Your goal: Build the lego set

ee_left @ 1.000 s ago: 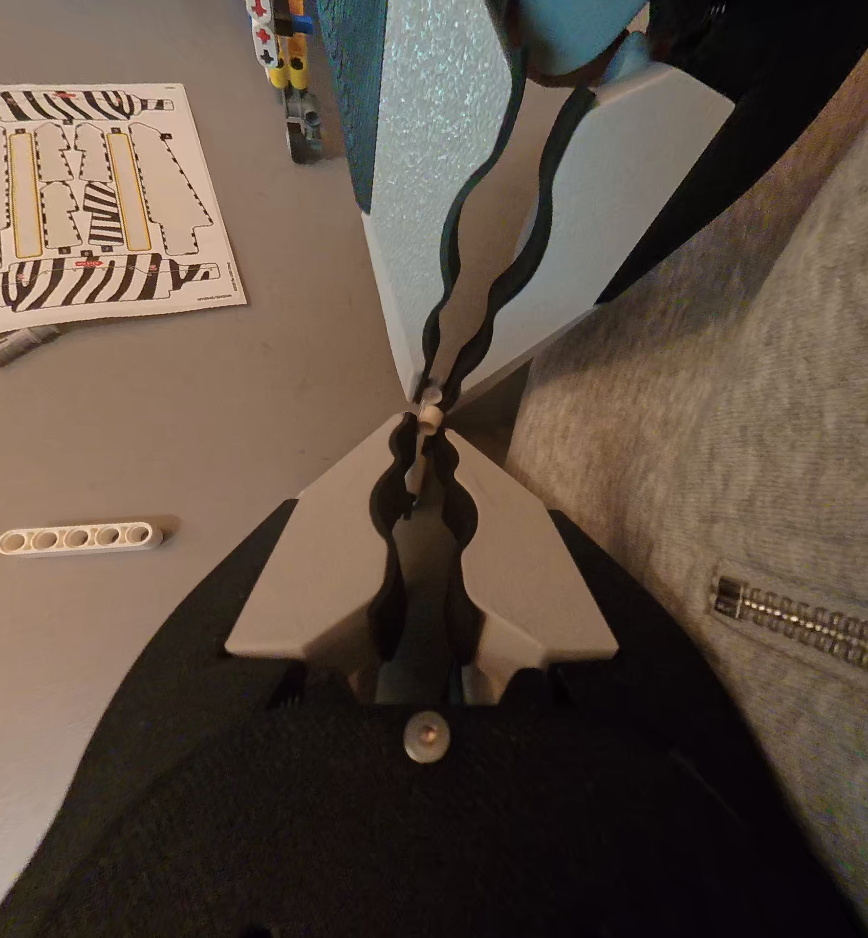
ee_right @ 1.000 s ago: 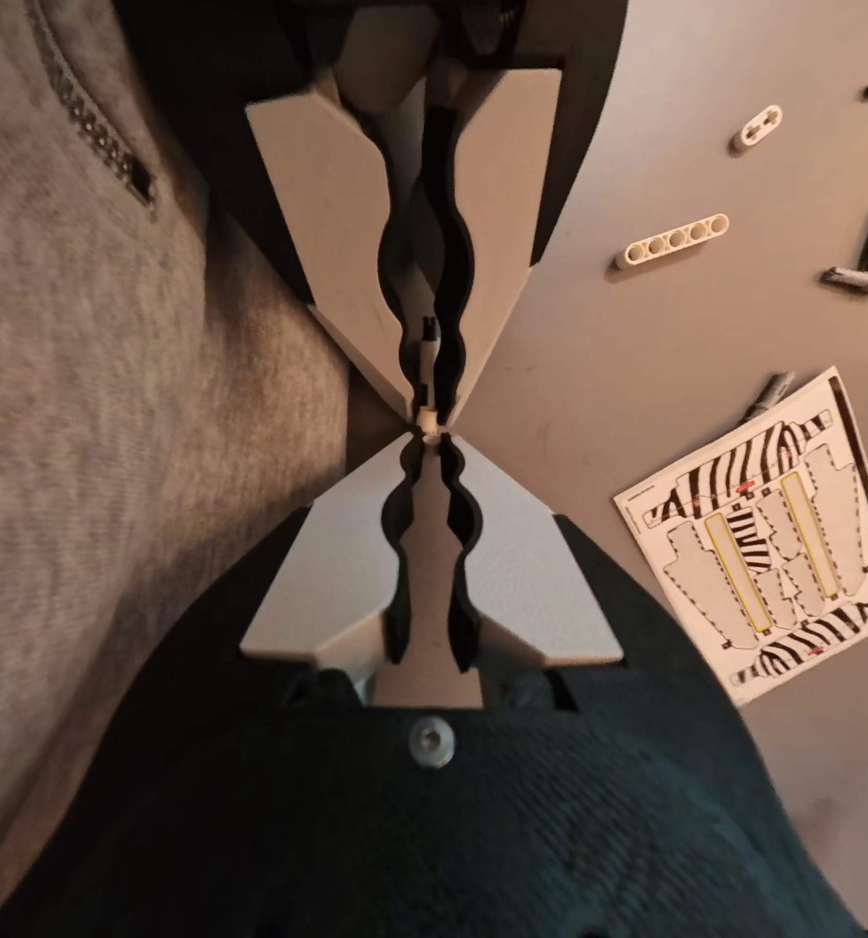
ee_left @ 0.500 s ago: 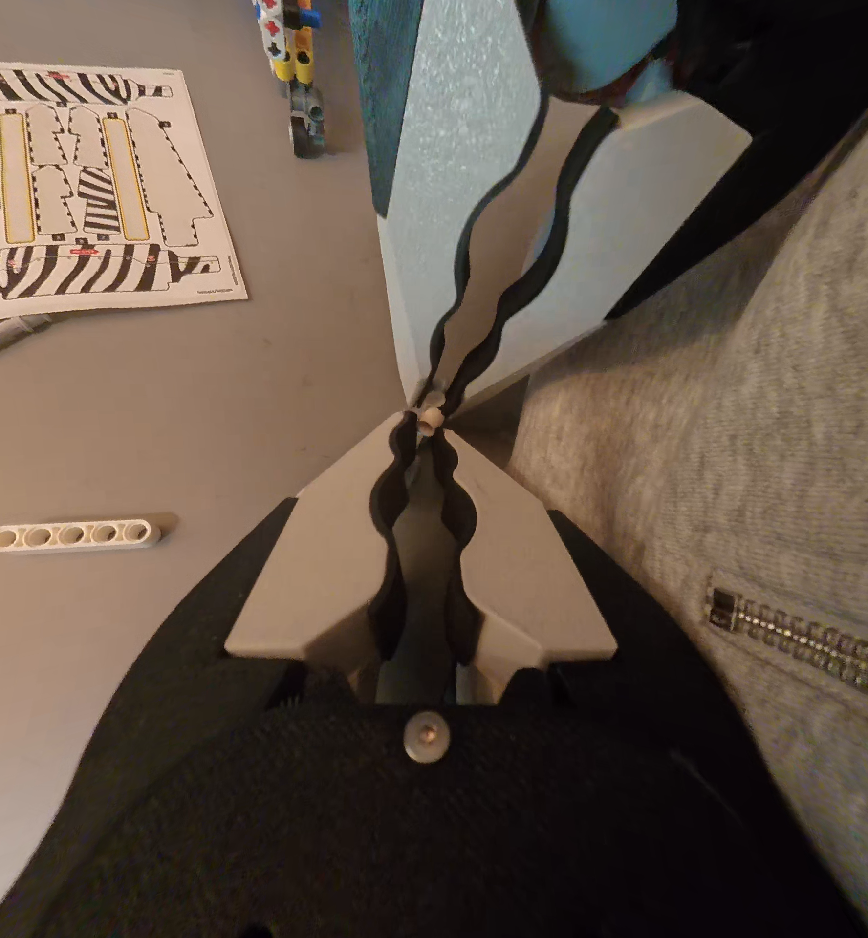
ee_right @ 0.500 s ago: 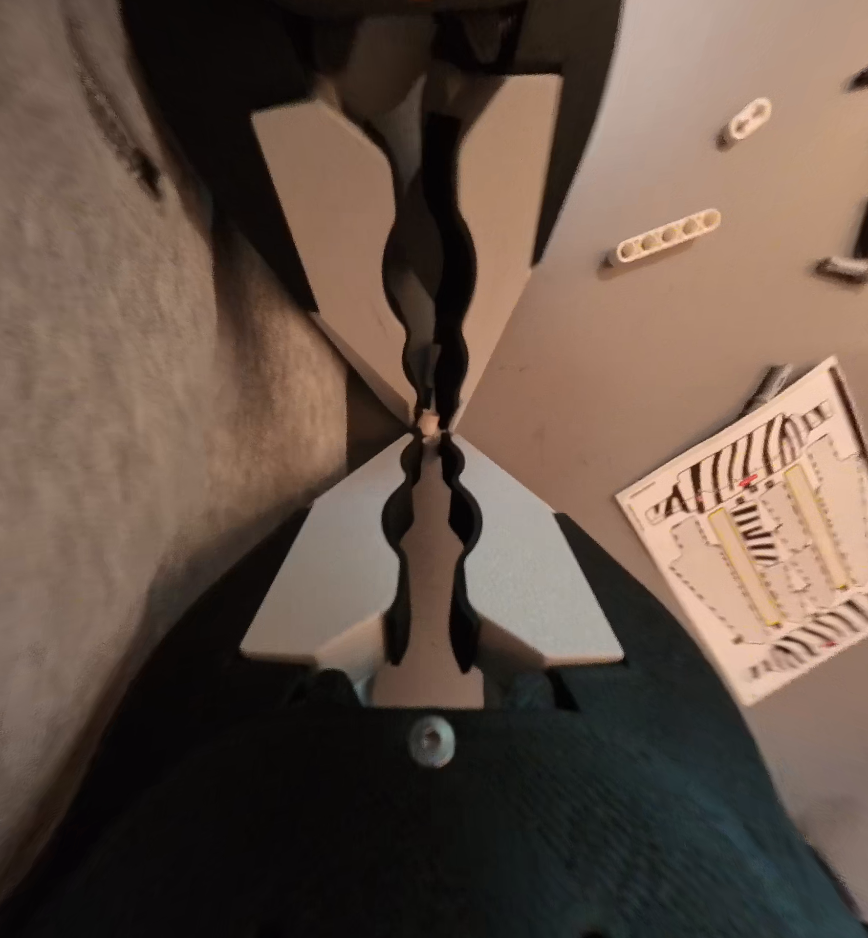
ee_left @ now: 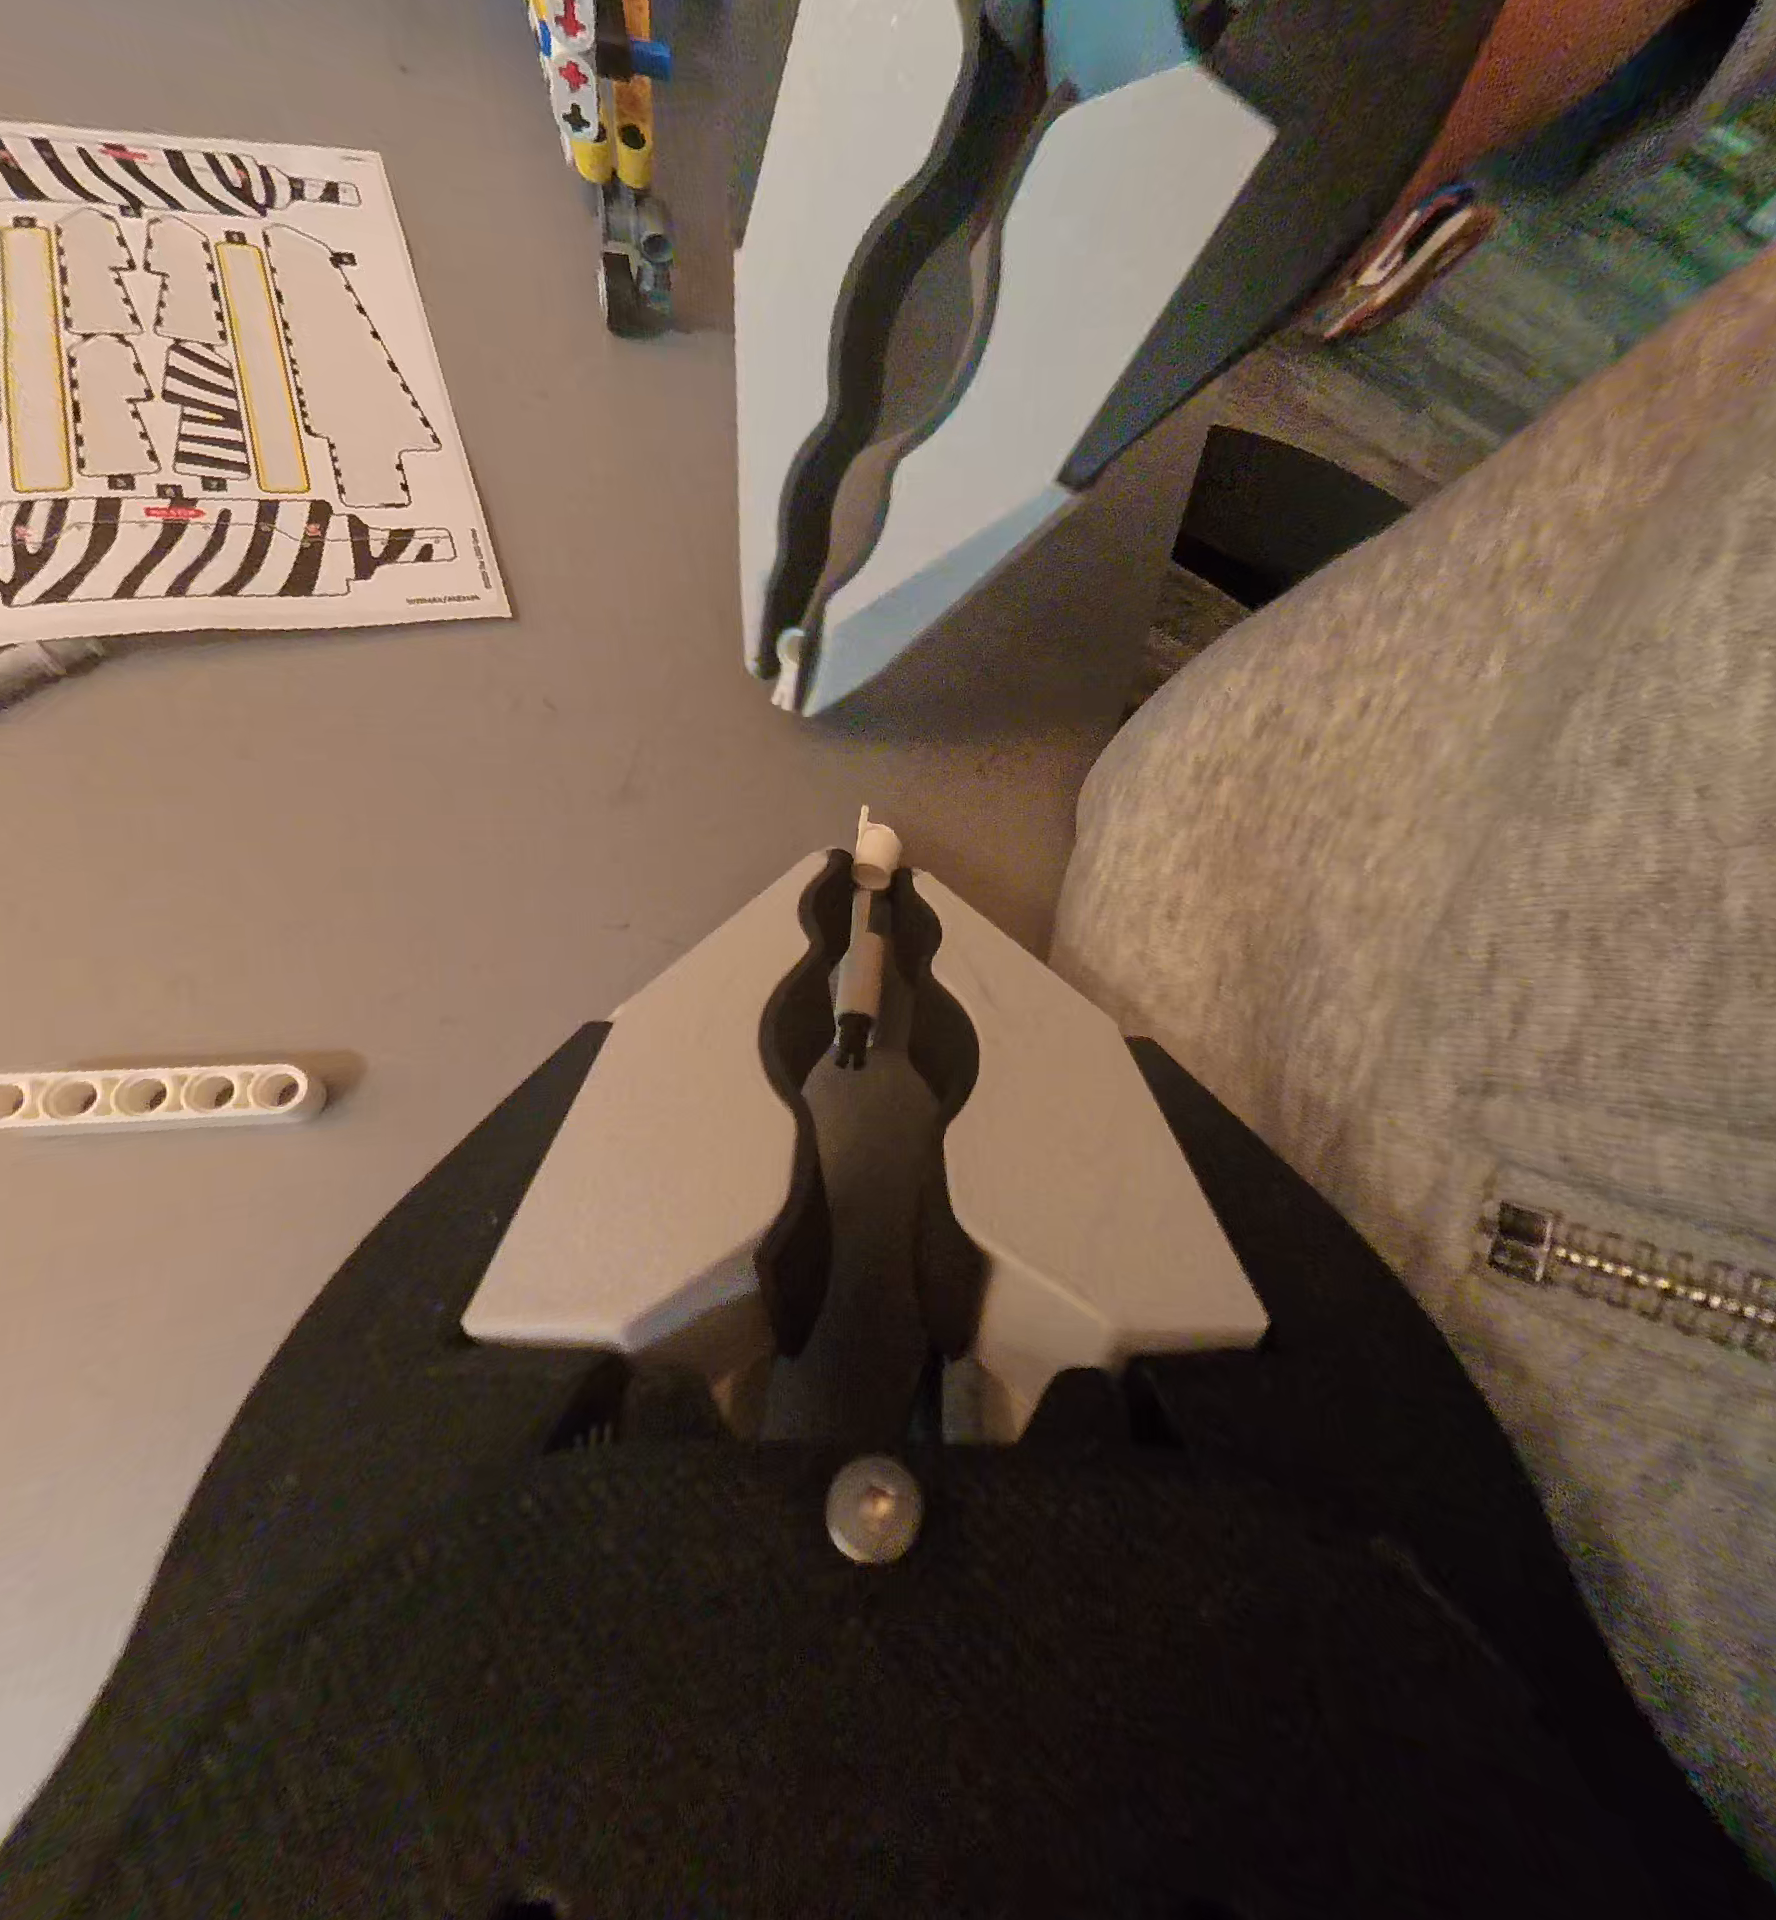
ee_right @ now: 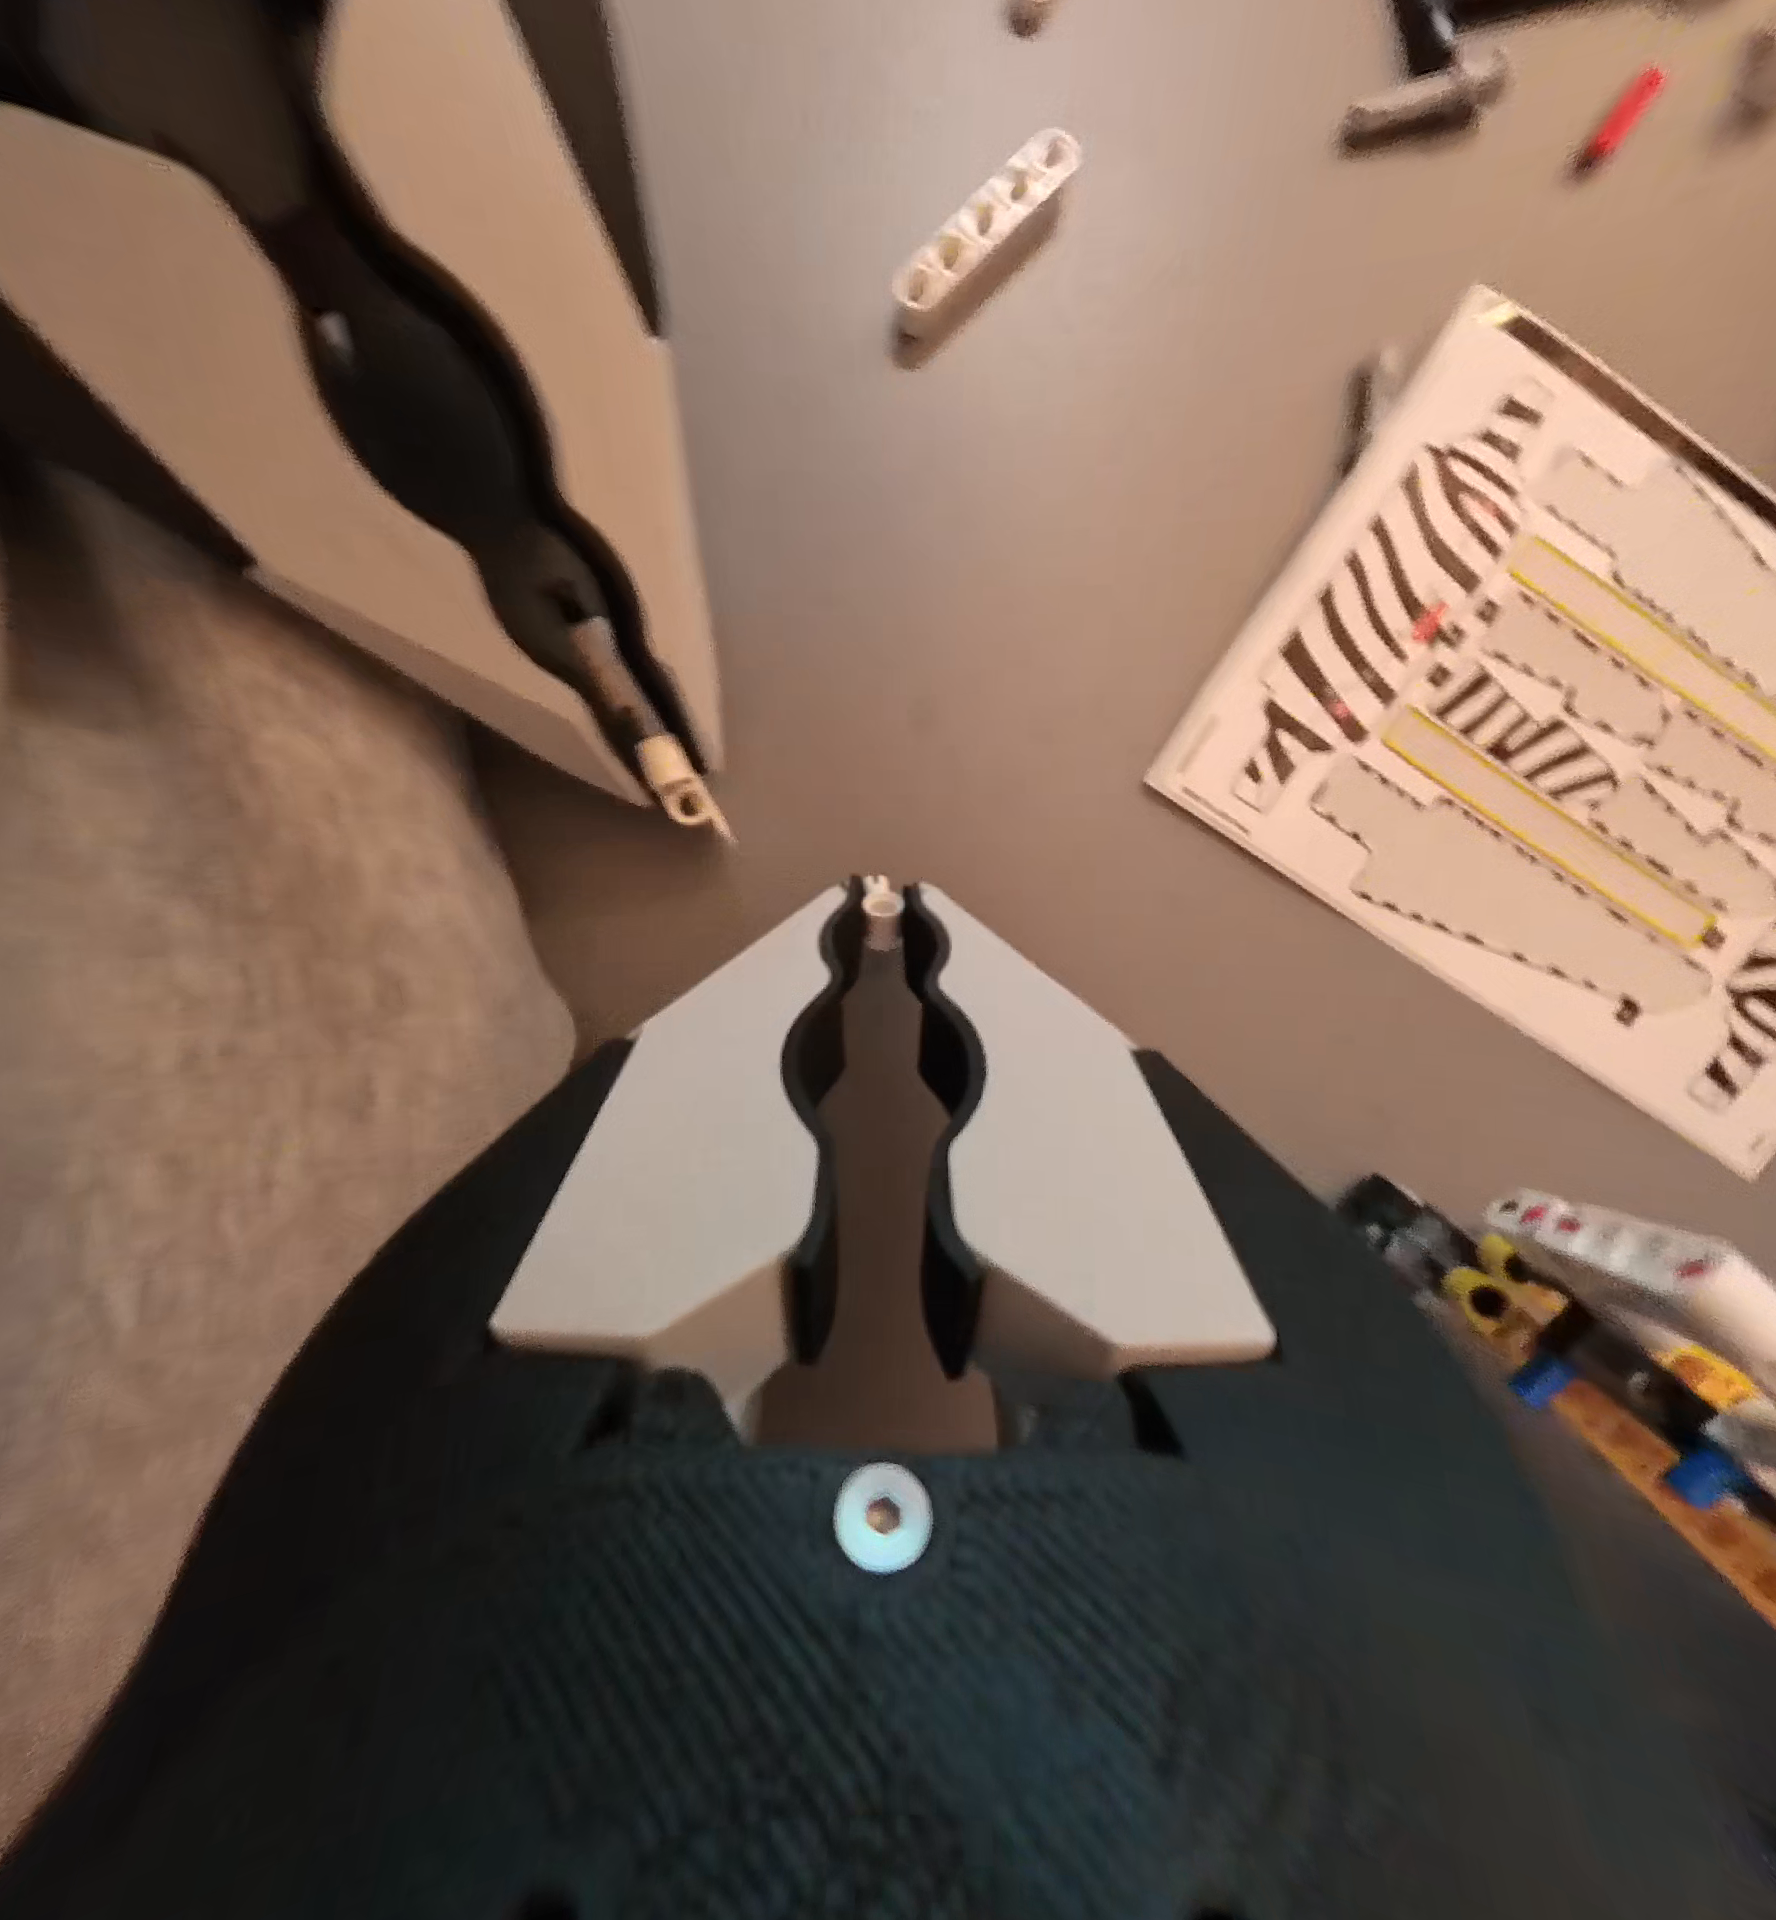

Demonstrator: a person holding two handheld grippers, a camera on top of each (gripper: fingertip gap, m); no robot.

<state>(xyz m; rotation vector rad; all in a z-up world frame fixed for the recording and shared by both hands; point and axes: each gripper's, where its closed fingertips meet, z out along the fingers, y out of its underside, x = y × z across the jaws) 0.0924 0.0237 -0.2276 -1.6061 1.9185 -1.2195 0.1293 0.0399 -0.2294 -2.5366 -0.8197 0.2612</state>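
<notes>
A grey sweatshirt (ee_left: 1486,935) with a metal zipper (ee_left: 1673,1299) lies against the table's (ee_left: 551,831) right edge in the left wrist view, covering that side.

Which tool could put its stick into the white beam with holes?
Probably left: the left tool grips the grey axle, and the white beam lies close beside it. The right tool holds only a tiny white piece.
</notes>
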